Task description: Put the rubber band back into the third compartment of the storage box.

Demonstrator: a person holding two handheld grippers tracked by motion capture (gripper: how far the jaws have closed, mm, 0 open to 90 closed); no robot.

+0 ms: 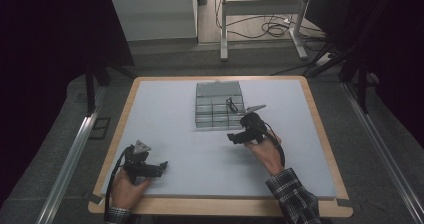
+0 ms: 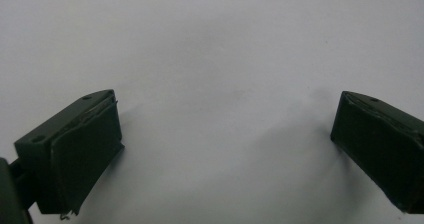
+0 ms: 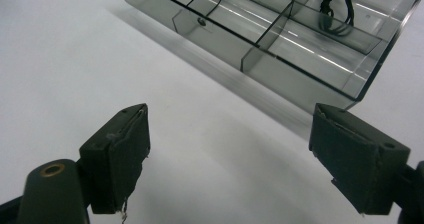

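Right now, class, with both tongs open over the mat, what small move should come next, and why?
Probably ease the right tongs forward toward the clear compartment box. They are open and empty beside its wall, and the black cord lies in one compartment.

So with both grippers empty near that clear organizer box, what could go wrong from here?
1. The right gripper sits open close to the organizer box; a push could slide the light box across the smooth mat.
2. The thin black cord in one compartment may snag on a divider if pulled out.
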